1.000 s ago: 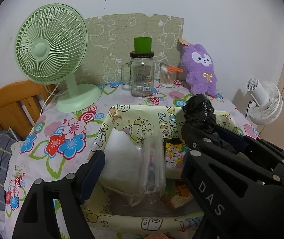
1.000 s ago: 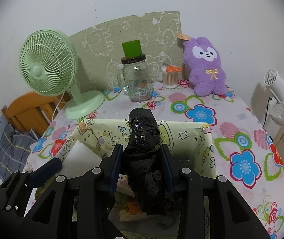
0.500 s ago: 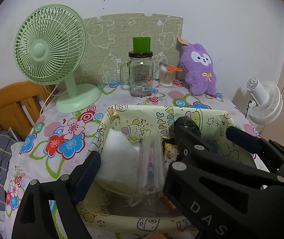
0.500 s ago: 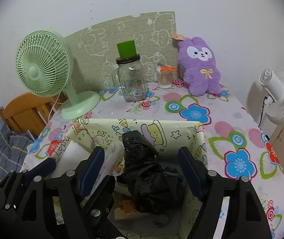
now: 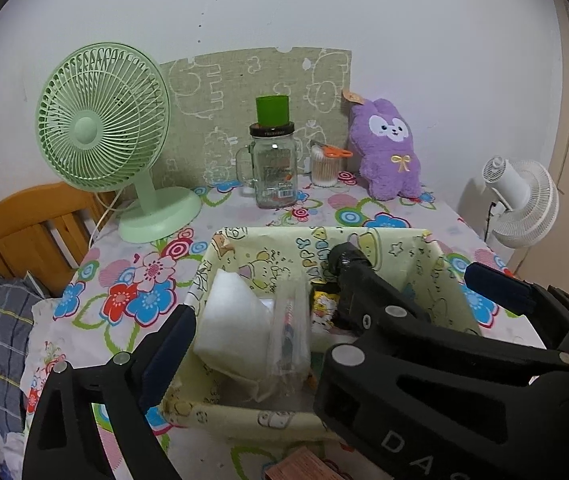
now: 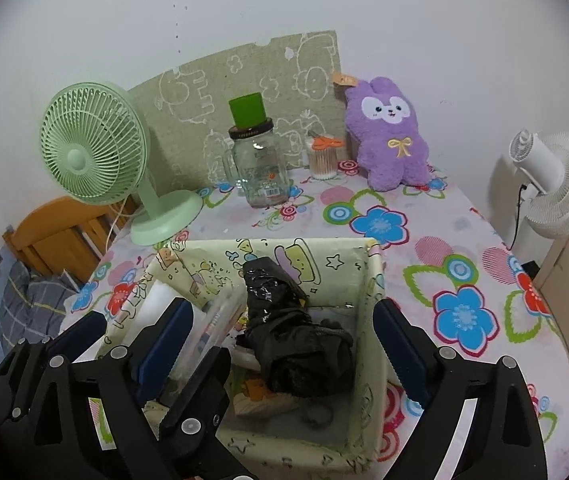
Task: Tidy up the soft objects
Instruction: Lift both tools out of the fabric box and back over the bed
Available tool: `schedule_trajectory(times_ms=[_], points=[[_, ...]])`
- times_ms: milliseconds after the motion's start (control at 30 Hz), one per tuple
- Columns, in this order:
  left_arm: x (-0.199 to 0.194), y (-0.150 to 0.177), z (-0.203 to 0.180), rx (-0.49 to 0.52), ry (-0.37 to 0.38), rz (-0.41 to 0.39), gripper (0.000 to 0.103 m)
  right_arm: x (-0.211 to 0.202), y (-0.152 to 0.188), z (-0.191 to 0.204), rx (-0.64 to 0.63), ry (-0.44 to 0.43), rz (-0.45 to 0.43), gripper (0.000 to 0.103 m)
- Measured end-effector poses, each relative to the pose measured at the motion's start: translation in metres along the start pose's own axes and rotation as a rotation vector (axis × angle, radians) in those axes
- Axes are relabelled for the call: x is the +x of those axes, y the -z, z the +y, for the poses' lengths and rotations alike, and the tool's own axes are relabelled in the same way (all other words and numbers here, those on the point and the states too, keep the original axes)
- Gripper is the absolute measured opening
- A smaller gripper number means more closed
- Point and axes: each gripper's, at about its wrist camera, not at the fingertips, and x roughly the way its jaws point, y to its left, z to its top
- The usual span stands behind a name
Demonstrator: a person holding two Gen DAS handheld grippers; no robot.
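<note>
1. Black crinkled plastic bundle [image 6: 292, 336] lies inside the pale yellow cartoon-print fabric bin [image 6: 372, 280], leaning on its back wall, apparently dropped there for tidying.
2. Right claw [image 6: 280, 344] is spread wide around it, gripping nothing.
3. Left claw [image 5: 316, 328] also gapes over the bin, beside a white foam pad [image 5: 232, 320].
4. The bundle looks glossy and wrinkled.

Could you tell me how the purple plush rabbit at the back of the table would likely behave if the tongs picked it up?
The plush rabbit looks fluffy and stuffed, so it would probably squash under a grip and feel light for its size. It leans against the wall behind, so a push would likely topple it rather than slide it. Its fuzzy fabric should not be slippery.
</note>
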Motion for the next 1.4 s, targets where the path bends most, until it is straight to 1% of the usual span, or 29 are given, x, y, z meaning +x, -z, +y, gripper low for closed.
schedule_trajectory(times_ms=[433,567,767,967,1100,1200,1400], points=[[-0.032,0.004,-0.009,0.01,0.015,-0.05,0.096,-0.04,0.004,0.003,-0.051,0.051,-0.06,0.094],[-0.043,0.006,-0.01,0.012,0.007,-0.072,0.096,-0.05,0.006,0.004,-0.056,0.052,-0.072,0.097],[-0.062,0.01,-0.01,0.017,0.001,-0.107,0.096,-0.07,0.01,0.009,-0.069,0.051,-0.103,0.097],[-0.078,0.017,-0.013,0.015,0.015,-0.126,0.096,-0.091,0.016,0.012,-0.088,0.067,-0.135,0.098],[-0.089,0.023,-0.014,0.019,0.01,-0.133,0.096,-0.103,0.022,0.013,-0.094,0.076,-0.145,0.098],[-0.098,0.028,-0.016,0.026,0.012,-0.146,0.096,-0.115,0.029,0.013,-0.09,0.084,-0.165,0.102],[-0.116,0.037,-0.018,0.032,0.011,-0.17,0.096,-0.134,0.039,0.015,-0.091,0.075,-0.191,0.103]])
